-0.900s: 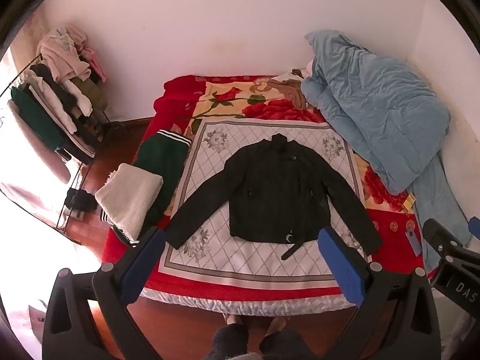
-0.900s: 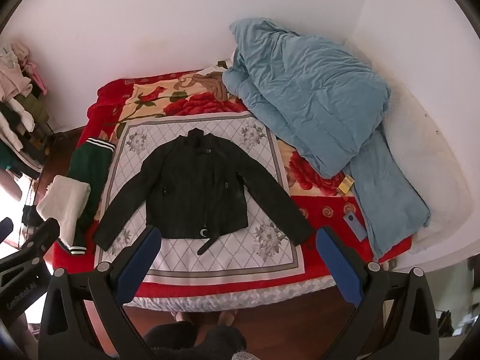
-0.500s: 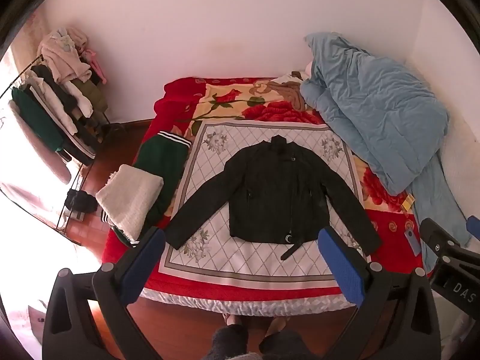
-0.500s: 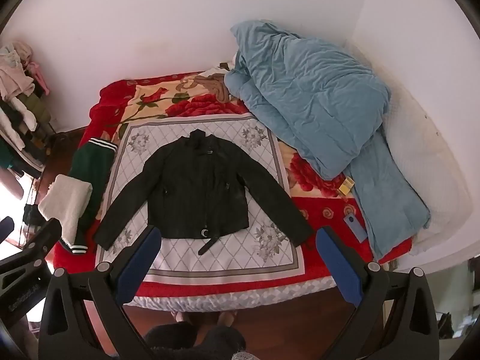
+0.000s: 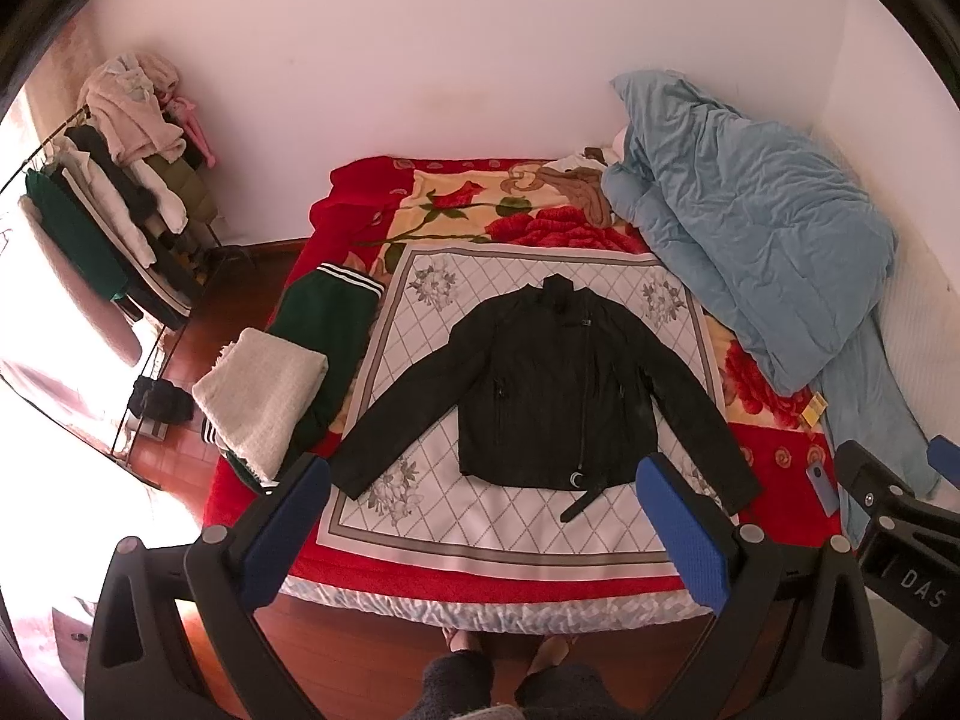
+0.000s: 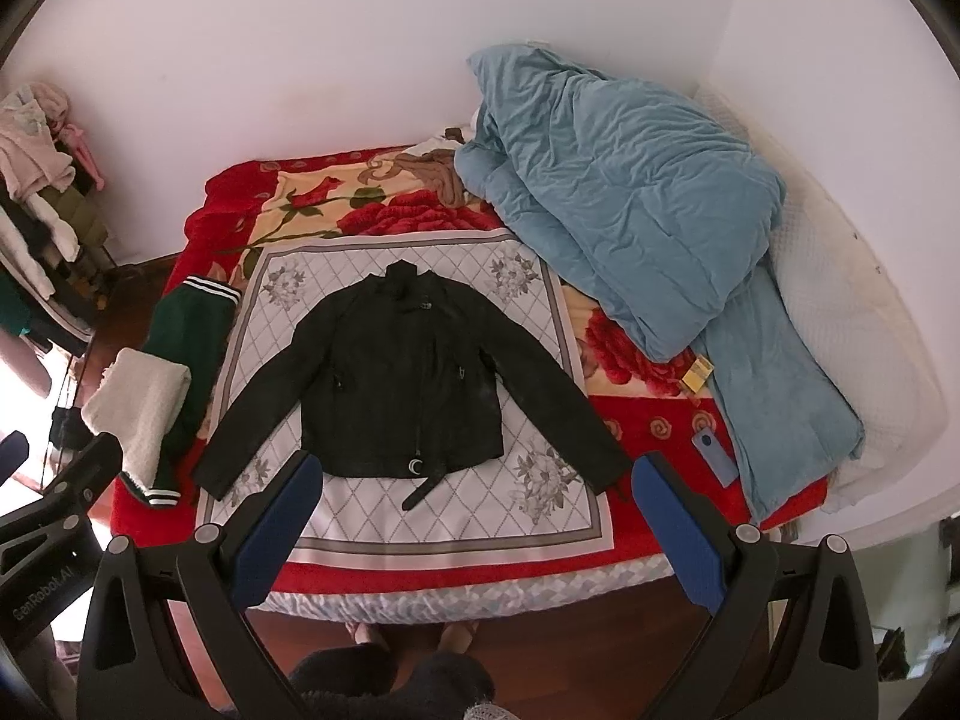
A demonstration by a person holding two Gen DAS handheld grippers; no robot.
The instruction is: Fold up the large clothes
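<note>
Left wrist view: the left gripper point(image 5: 483, 525), blue-padded jaws spread wide and empty, hangs above the bed's near edge. A black leather jacket point(image 5: 555, 399) lies flat, sleeves spread, on a white diamond-patterned cloth point(image 5: 480, 525) over a red floral blanket point(image 5: 480, 216).

Right wrist view: the right gripper point(image 6: 477, 525) is likewise released and empty. The jacket point(image 6: 408, 384) lies centred; a crumpled light-blue duvet point(image 6: 630, 228) is heaped to its right.
</note>
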